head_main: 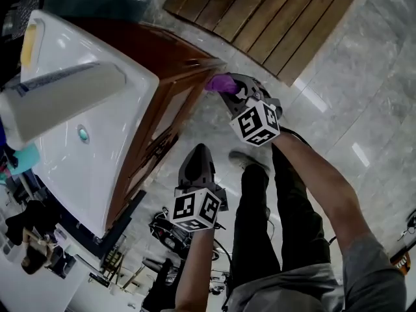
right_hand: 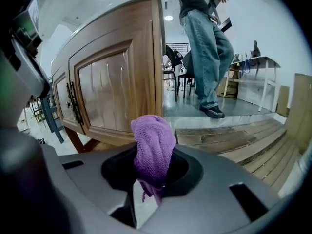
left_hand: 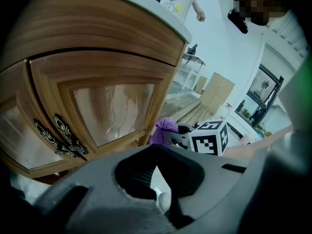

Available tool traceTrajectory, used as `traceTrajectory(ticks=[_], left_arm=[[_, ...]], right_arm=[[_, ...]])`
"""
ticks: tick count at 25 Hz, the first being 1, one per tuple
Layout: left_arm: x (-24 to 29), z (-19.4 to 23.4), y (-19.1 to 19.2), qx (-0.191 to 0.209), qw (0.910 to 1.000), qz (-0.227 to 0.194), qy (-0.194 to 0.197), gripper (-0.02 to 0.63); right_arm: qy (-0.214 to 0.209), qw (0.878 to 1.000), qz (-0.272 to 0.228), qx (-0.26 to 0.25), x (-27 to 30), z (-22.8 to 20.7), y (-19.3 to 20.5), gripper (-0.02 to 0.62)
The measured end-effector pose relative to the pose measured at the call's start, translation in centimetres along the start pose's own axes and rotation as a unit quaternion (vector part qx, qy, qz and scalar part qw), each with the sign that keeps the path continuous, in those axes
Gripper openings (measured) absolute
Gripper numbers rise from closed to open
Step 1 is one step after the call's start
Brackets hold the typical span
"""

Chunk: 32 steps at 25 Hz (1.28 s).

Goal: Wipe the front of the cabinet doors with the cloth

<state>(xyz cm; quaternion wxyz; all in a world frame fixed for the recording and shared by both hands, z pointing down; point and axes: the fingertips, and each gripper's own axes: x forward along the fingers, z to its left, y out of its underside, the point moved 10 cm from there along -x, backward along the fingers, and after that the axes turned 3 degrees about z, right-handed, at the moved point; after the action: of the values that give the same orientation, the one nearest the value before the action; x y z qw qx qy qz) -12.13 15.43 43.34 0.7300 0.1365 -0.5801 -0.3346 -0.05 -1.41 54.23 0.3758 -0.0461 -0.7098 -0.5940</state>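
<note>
The wooden cabinet door point(head_main: 170, 112) with its glass-like panel point(left_hand: 114, 111) faces me under a white basin top. A purple cloth point(head_main: 220, 82) is bunched between the jaws of my right gripper point(head_main: 225, 91), which is shut on it. It sits by the cabinet's right corner; contact with the wood cannot be told. In the right gripper view the cloth point(right_hand: 153, 147) hangs before the door's point(right_hand: 114, 91) lower right edge. My left gripper point(head_main: 198, 155) points at the doors from lower down, shut and empty, short of the wood. It also sees the cloth point(left_hand: 165, 129).
Dark ornate handles point(left_hand: 61, 135) mark where the two doors meet. A slatted wooden platform point(head_main: 273, 18) lies right of the cabinet. A person in jeans point(right_hand: 204, 48) stands beyond it. My own legs point(head_main: 260, 207) and cables point(head_main: 170, 229) are on the marble floor.
</note>
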Motion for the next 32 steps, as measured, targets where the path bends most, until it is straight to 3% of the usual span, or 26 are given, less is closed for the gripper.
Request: traceTrajectory(ticks=[14, 32], left_arm=[[-6.3, -1.2, -5.1, 0.021, 0.9971, -0.072, 0.007, 0.006], [-16.6, -4.6, -12.2, 0.079, 0.9841, -0.155, 0.037, 0.006]], right_arm=[[0.002, 0.996, -0.052, 0.072, -9.8, 2.0, -8.4, 0.091], [0.013, 0.991, -0.106, 0.085, -22.3, 4.3, -19.3, 0.09]])
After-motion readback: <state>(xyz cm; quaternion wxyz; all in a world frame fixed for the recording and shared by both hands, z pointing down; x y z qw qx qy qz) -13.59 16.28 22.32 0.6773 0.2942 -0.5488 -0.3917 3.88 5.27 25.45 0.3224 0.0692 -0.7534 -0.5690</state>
